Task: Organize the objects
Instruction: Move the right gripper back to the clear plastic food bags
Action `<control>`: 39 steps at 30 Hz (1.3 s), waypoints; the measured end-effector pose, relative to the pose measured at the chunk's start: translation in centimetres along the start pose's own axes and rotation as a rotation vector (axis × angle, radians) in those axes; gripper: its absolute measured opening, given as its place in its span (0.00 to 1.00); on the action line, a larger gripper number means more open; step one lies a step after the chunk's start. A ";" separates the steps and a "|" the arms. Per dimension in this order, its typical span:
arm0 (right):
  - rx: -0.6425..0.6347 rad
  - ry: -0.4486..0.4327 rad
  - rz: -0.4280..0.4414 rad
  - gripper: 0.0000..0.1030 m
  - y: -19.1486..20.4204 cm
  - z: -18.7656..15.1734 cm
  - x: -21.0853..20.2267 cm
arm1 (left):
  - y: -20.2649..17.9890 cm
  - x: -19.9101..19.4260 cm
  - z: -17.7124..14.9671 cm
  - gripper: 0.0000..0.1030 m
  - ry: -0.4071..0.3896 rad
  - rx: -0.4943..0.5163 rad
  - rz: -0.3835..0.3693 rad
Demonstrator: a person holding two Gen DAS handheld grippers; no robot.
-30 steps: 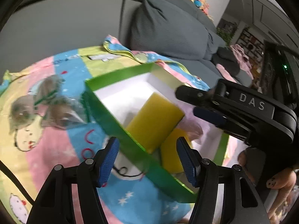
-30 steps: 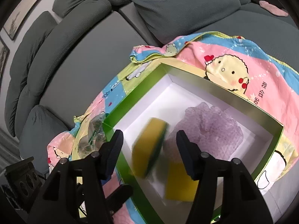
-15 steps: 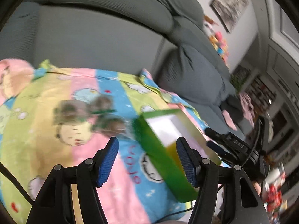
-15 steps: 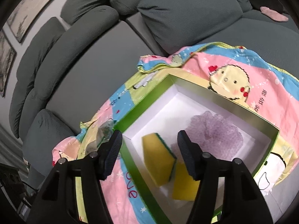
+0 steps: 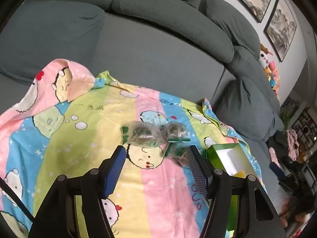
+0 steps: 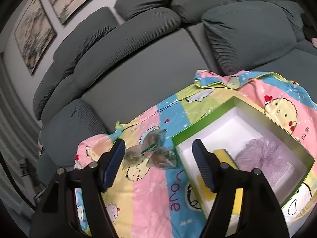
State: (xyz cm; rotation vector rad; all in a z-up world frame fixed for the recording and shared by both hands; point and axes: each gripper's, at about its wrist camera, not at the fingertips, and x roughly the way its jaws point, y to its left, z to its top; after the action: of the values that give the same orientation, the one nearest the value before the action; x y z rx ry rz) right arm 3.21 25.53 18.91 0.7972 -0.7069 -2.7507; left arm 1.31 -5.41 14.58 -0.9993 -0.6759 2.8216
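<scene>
Your left gripper (image 5: 156, 165) stands apart and empty, just short of the clear packets (image 5: 154, 136) lying on the blanket (image 5: 89, 138), left of the green box (image 5: 223, 154). They look light, crinkly and slippery; pinch one mid-bulge

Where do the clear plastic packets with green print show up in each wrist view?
Left wrist view: clear plastic packets lie on the cartoon blanket, centre of the picture, just beyond the fingertips.
Right wrist view: clear plastic packets lie lower centre, between the fingers, just left of the box.
Shared landmark: the green box with a white inside sits right of the packets in both.
</scene>
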 end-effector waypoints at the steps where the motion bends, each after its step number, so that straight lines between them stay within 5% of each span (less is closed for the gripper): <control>1: -0.012 0.002 0.004 0.68 0.1 0.1 -0.4 | 0.2 -0.1 -0.1 0.62 0.006 -0.010 -0.017; 4: -0.042 -0.026 -0.013 0.69 -0.2 0.9 -2.9 | 0.4 -0.3 0.0 0.62 0.010 -0.033 -0.060; 6: -0.066 -0.040 -0.035 0.82 -0.2 1.4 -4.5 | 0.4 -0.1 0.1 0.62 0.027 -0.041 -0.074; 9: -0.145 -0.060 -0.089 0.83 0.4 1.8 -6.9 | 0.4 0.4 0.2 0.62 0.057 -0.058 -0.084; 14: -0.196 -0.010 -0.095 0.87 1.3 1.8 -6.7 | 0.5 0.8 -0.5 0.62 0.099 -0.058 -0.054; 28: -0.592 0.488 -0.202 0.82 8.8 -2.0 16.6 | 1.8 3.1 -0.7 0.62 0.194 -0.082 0.028; 39: -0.730 0.681 -0.314 0.75 8.0 -3.2 25.5 | 2.7 4.4 -0.6 0.62 0.246 -0.127 0.033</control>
State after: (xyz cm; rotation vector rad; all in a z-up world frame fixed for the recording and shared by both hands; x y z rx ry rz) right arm -16.01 9.58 8.92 1.5740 0.5526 -2.3854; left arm -1.61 -6.70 10.43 -1.3620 -0.8219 2.6457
